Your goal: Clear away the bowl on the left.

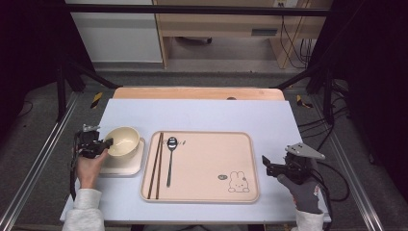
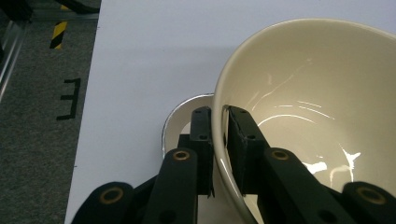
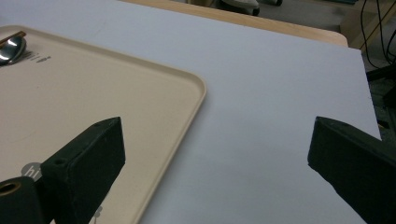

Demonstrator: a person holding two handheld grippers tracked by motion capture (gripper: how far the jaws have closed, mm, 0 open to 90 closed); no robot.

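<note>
Table [image 1: 202,113]: a white sheet covers the tabletop, with a strip of bare wood showing along its far edge.
Tray [image 1: 240,144]: a beige tray with rounded corners lies on the middle of the sheet; a small rabbit drawing [image 1: 238,182] sits in its near right corner. In the right gripper view its raised rim [image 3: 198,93] runs between the two jaws.
Plate [image 1: 130,166]: a pale square plate lies just left of the tray, apart from it, and carries the bowl.
Bowl [image 1: 126,139]: a cream bowl, glossy inside, stands on the plate's far part, tipped a little. In the left gripper view its wall [image 2: 303,93] takes up the right side.
Chopsticks [image 1: 157,163]: a dark pair lies side by side along the tray's left edge, running from far to near.
Spoon [image 1: 171,159]: a metal spoon lies on the tray just right of the chopsticks, its head at the far end.
Left gripper [image 1: 102,143]: held in a bare hand [image 1: 89,166] at the left of the table, it is clamped on the bowl's rim, one jaw inside the wall and one outside, both pads against it.
Right gripper [image 1: 265,166]: held in a grey-gloved hand [image 1: 303,190] right of the tray, its jaws stand wide apart over the sheet and the tray's right edge, gripping nothing.
</note>
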